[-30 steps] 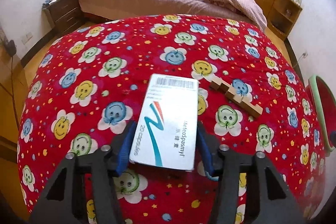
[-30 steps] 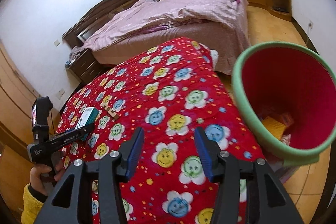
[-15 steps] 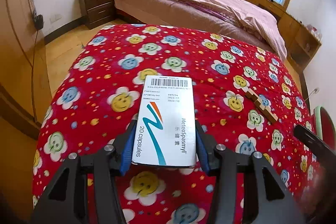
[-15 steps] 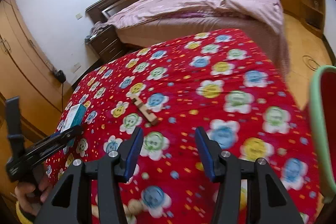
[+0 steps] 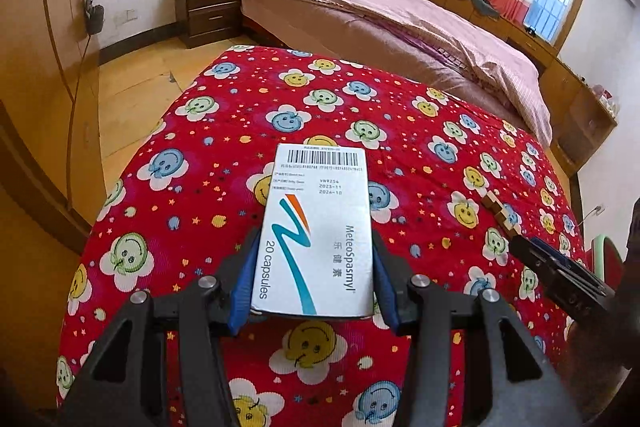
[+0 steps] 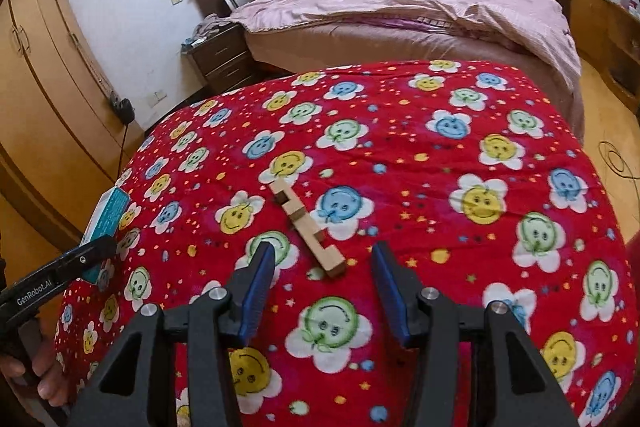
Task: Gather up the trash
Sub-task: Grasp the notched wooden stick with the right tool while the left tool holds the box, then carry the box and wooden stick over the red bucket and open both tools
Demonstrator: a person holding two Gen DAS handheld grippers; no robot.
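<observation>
My left gripper (image 5: 314, 263) is shut on a white medicine box (image 5: 318, 227) with teal and orange stripes, held above the red smiley-flower cover (image 5: 224, 163). The box's teal side also shows in the right wrist view (image 6: 106, 219), at the far left. My right gripper (image 6: 322, 259) is open and empty, its fingers on either side of the near end of a notched wooden block (image 6: 306, 229) lying on the red cover (image 6: 440, 187). The block also shows in the left wrist view (image 5: 500, 215). The green rim of the red trash bin (image 5: 600, 259) shows at the right edge.
A bed with a pink cover (image 6: 400, 7) stands behind the red-covered surface. A dark nightstand (image 5: 208, 7) is at its left. Wooden wardrobes (image 6: 48, 75) line the left wall. A low wooden cabinet (image 5: 520, 39) runs under the window.
My left gripper has lifted the box and swung left. My right gripper has turned away from the bin and moved over to the wooden block, still open.
</observation>
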